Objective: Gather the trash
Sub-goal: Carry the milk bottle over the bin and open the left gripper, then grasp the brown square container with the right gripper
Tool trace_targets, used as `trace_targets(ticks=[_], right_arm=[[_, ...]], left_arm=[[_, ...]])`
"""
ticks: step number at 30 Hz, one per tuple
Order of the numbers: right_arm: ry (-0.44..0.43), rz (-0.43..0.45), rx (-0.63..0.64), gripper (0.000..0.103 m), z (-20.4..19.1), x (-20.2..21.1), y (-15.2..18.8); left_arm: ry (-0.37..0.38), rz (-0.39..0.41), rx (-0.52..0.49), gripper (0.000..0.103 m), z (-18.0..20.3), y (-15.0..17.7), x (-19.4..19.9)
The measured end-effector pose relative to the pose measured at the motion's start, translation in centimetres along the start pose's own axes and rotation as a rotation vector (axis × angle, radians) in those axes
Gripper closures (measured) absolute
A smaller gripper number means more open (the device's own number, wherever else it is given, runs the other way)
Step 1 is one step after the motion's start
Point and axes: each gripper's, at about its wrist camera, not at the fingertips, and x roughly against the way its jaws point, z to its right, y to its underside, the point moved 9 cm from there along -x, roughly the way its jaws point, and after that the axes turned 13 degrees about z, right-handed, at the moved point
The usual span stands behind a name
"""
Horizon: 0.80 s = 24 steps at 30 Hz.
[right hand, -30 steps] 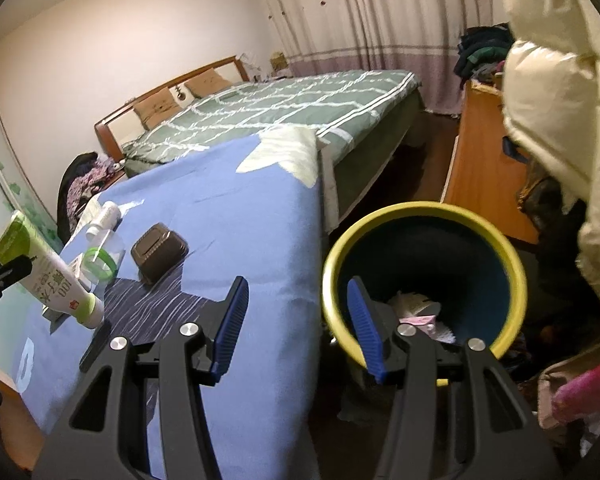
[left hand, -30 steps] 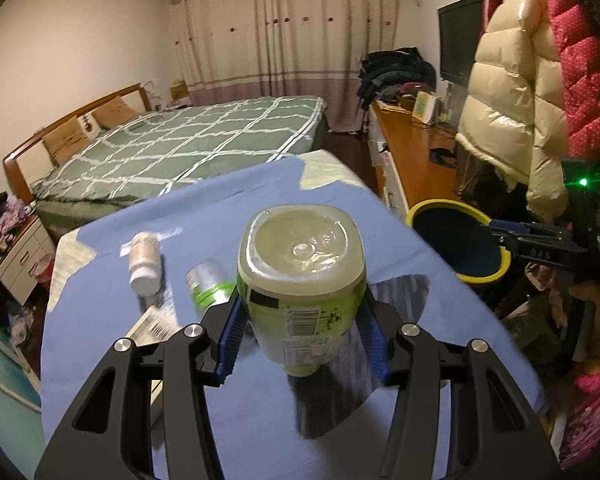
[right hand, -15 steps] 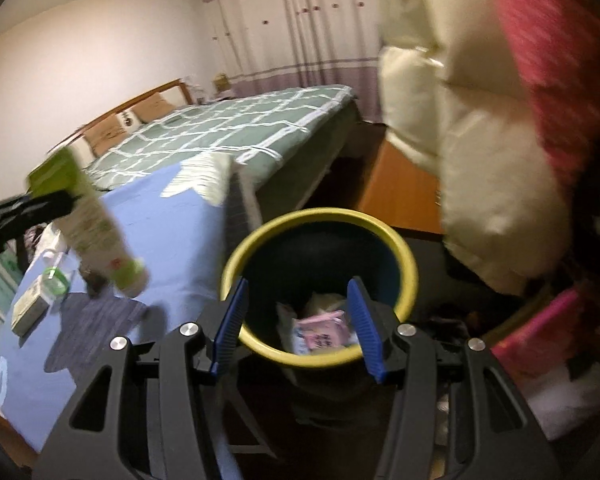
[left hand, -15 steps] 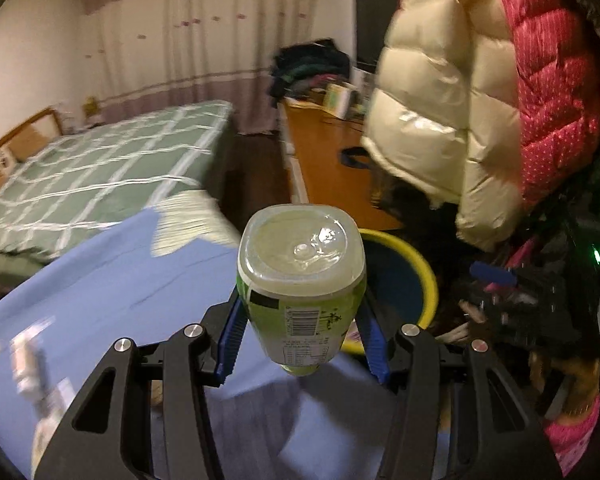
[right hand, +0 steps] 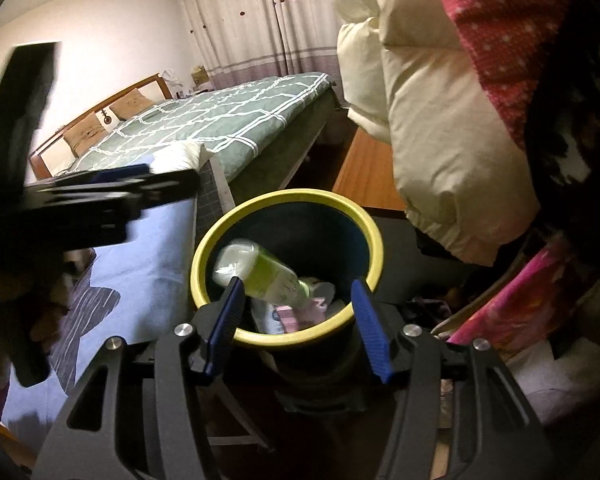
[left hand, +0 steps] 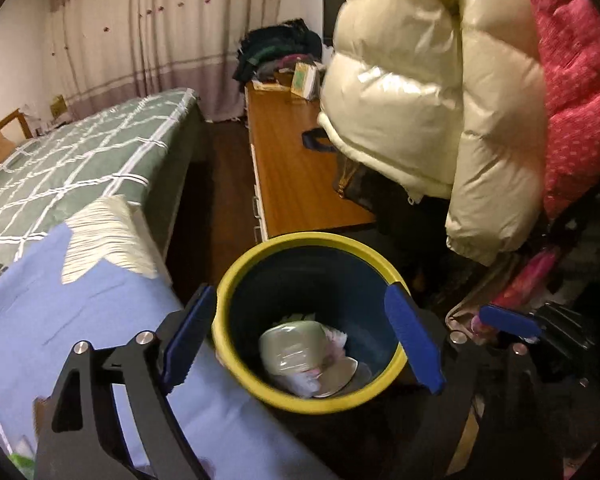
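A dark blue trash bin with a yellow rim [left hand: 300, 240] [right hand: 284, 196] stands beside the blue-covered table [left hand: 60, 300]. A green and white bottle [right hand: 260, 272] lies tilted inside the bin on pink and white trash; in the left wrist view it shows as a pale lump [left hand: 292, 346]. My left gripper [left hand: 300, 340] is open and empty, held over the bin's near rim. My right gripper [right hand: 298, 324] is open and empty, just above the bin's front rim. The left gripper also shows blurred at the left of the right wrist view [right hand: 100, 188].
A green checked bed [left hand: 80, 160] lies beyond the table. A wooden desk [left hand: 296, 160] runs along the right. Cream [left hand: 440, 100] and red [left hand: 572, 100] puffer jackets hang close above the bin. The blue cloth [right hand: 140, 264] covers the table left of the bin.
My left gripper swung right from the table to over the bin, opened and let go of the bottle, which now lies in the bin. My right gripper moved closer over the bin.
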Motion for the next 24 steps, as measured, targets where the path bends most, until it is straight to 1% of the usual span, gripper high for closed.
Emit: trace_targets(ticks=[3,4,7,9,11,12,15,16,17,18,19,20,22,24], right_arm=[[-0.012,0.000,-0.002,0.050,-1.0,-0.2,0.0],[-0.024,0.000,-0.002,0.050,-1.7,-0.4,0.0],[-0.068,-0.007,0.023,0.049,-4.5,-1.0,0.2],[-0.113,-0.017,0.047,0.049,-7.4,-1.6,0.4],[-0.165,-0.028,0.069,0.049,-10.5,-2.3,0.4],[-0.197,-0.032,0.083,0.048,-12.3,-2.5,0.5],[-0.298,-0.047,0.129,0.042,-17.8,-3.3,0.4],[-0.337,-0.053,0.152,0.040,-20.1,-3.6,0.4],[-0.375,-0.055,0.176,0.038,-22.3,-3.9,0.3],[-0.411,-0.052,0.200,0.034,-24.3,-4.1,0.3],[-0.436,-0.049,0.221,0.028,-26.1,-4.3,0.3],[-0.454,-0.057,0.251,0.027,-27.8,-5.0,0.5],[-0.452,-0.093,0.293,0.027,-30.1,-6.6,1.0],[-0.452,-0.128,0.309,0.027,-31.9,-8.1,1.7]], left_arm=[[-0.058,0.063,0.056,0.009,-3.0,-0.2,4.7],[-0.068,0.075,0.077,0.009,-4.4,0.0,6.6],[-0.147,0.117,0.164,0.008,-8.8,1.1,12.0],[-0.228,0.148,0.225,0.006,-12.6,2.8,16.6],[-0.307,0.165,0.261,0.006,-15.6,4.5,20.1],[-0.378,0.182,0.286,0.005,-17.9,6.0,23.0],[-0.512,0.206,0.348,0.005,-22.1,9.1,28.6],[-0.547,0.212,0.376,0.005,-23.3,10.3,30.5],[-0.564,0.217,0.393,0.005,-24.2,11.2,31.8],[-0.591,0.227,0.422,0.005,-25.3,12.3,33.5],[-0.604,0.233,0.440,0.005,-26.0,13.0,34.6],[-0.614,0.239,0.461,0.005,-26.8,13.7,35.7],[-0.623,0.248,0.488,0.005,-27.6,14.7,36.9],[-0.628,0.255,0.502,0.005,-28.2,15.4,37.7]])
